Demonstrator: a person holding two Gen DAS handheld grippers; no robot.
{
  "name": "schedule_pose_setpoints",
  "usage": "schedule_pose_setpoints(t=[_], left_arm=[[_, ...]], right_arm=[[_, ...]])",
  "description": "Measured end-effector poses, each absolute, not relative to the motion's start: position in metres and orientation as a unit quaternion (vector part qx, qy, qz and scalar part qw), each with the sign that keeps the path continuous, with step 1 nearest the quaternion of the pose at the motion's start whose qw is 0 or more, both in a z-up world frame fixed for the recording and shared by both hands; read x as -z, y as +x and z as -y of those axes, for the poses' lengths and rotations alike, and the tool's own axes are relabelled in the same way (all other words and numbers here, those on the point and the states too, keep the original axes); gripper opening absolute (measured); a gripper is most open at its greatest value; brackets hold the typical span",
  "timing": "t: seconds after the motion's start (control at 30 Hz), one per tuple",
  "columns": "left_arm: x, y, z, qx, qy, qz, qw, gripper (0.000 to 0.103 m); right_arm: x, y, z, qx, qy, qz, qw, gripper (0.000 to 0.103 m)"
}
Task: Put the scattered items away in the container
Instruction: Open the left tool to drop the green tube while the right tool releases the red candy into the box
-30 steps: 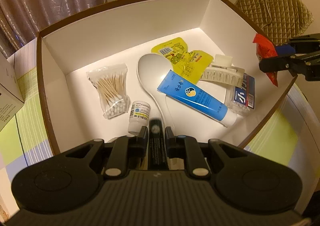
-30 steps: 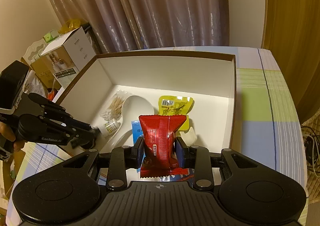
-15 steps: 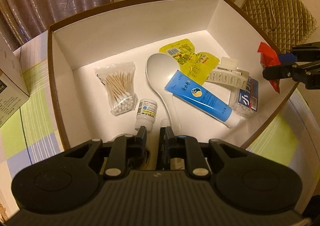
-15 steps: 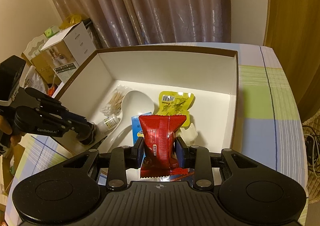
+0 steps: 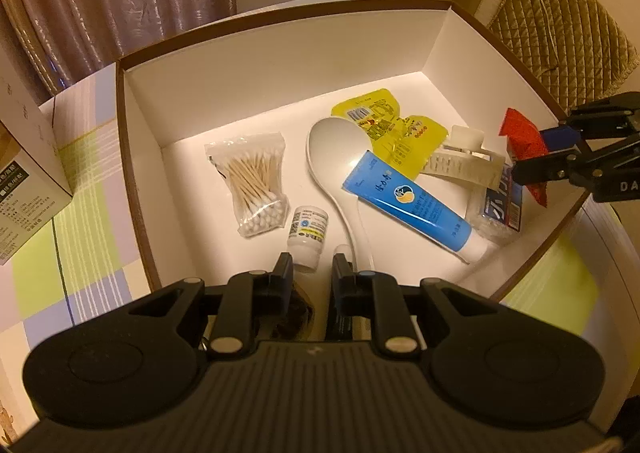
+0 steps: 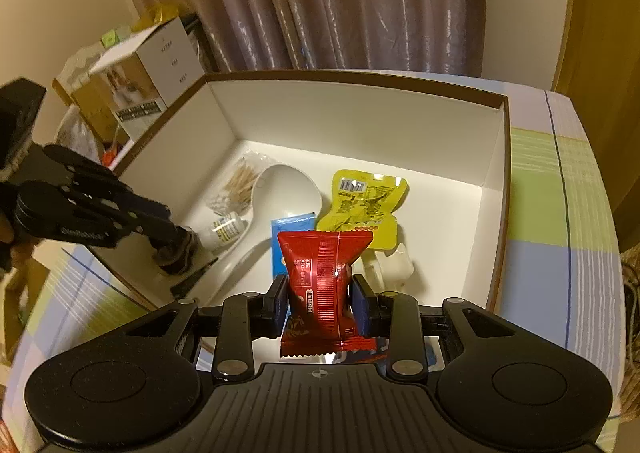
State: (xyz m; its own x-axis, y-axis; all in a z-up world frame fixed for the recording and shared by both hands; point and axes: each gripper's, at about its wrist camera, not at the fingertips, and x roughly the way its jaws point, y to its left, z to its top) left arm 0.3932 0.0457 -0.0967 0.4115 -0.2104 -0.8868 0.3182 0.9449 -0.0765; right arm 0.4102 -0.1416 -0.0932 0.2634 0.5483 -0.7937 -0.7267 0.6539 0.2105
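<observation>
Hold the right gripper (image 6: 320, 287) pinched on the waist of the red snack packet (image 6: 326, 265), upright just inside the near wall of the white cardboard box (image 6: 360, 77), above the blue tube (image 6: 292, 225) and yellow pouch (image 6: 368, 205). Carry it further in and lower toward the bare floor by the right wall before parting the jaws, to avoid perching it on the white hair claw (image 6: 394, 269) or tipping it back onto the counter (image 6: 560, 213). Leave the left gripper (image 5: 312, 273), narrow and holding nothing, by the small white bottle (image 5: 308, 231), clear of the drop.
</observation>
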Motion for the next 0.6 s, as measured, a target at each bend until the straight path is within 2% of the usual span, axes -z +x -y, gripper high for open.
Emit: schedule_pose_setpoints(t=[0.6], left_arm=[[0.094,0.404,-0.05,0.152,0.046,-0.512,0.844,0.018]], right_arm=[[0.115,0.432,0.111,-0.442,-0.143,-0.492,0.736,0.036]])
